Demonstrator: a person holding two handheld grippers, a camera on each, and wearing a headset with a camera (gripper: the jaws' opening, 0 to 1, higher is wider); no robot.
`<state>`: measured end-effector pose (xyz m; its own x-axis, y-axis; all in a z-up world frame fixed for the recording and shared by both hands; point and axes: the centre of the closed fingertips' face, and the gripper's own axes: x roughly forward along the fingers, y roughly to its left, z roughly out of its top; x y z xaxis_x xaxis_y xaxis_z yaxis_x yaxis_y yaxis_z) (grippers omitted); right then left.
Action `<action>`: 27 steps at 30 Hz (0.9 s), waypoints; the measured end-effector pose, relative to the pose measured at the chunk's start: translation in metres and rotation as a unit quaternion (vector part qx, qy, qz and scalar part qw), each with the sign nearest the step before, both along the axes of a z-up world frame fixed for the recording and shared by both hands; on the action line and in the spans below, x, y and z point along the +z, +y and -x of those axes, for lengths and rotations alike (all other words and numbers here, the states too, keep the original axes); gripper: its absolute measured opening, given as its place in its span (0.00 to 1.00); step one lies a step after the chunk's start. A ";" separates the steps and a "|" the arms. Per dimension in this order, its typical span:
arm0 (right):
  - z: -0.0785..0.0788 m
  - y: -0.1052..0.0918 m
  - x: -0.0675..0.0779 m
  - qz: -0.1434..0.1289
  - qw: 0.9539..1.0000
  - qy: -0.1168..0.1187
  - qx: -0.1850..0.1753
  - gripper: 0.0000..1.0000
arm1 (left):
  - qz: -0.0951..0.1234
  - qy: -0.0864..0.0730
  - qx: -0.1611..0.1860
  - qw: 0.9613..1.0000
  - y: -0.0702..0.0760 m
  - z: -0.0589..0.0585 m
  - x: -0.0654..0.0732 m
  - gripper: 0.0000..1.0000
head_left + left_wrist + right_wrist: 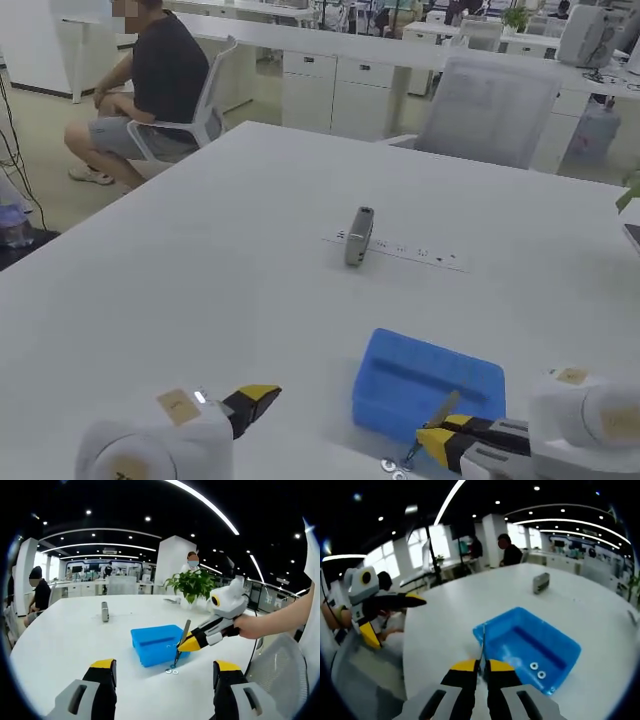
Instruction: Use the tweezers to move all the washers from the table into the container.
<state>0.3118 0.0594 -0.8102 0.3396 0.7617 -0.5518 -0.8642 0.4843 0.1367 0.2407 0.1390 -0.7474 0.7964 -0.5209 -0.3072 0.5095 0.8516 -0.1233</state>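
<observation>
**Item 1, my right gripper [483,666].** Fingers pressed together on a pair of slim silver metal tweezers [186,630]. The tweezers slant down toward the white surface [200,280]. Their tips stand right at two small silver ring washers [171,671], which lie on the surface just beside the near wall of the shallow blue plastic container [150,656]. I cannot tell whether the tips touch a washer.

**Item 2, container contents.** In my right gripper view it holds two further washers [538,670], side by side on the blue floor, close to one wall.

**Item 3, my left gripper [165,665].** Fingers spread wide with nothing between them, held above the surface and apart from the container.

**Item 4, small grey oblong device [358,237].** It sits farther back on the surface, well beyond the container.

**Item 5, seated person [165,70].** Past the far left corner of the surface.
</observation>
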 end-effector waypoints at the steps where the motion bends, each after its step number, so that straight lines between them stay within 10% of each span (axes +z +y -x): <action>1: 0.000 0.001 -0.001 0.006 1.000 -0.005 0.003 0.03 | 0.000 0.000 0.000 1.000 0.000 0.000 0.000 0.80; 27: 0.005 0.005 -0.007 0.047 0.998 -0.019 0.040 0.03 | -0.010 0.003 -0.008 1.000 -0.003 0.001 -0.002 0.80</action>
<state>0.3071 0.0643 -0.8167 0.3016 0.7322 -0.6106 -0.9041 0.4230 0.0607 0.2396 0.1364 -0.7497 0.7867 -0.5267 -0.3220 0.5218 0.8461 -0.1089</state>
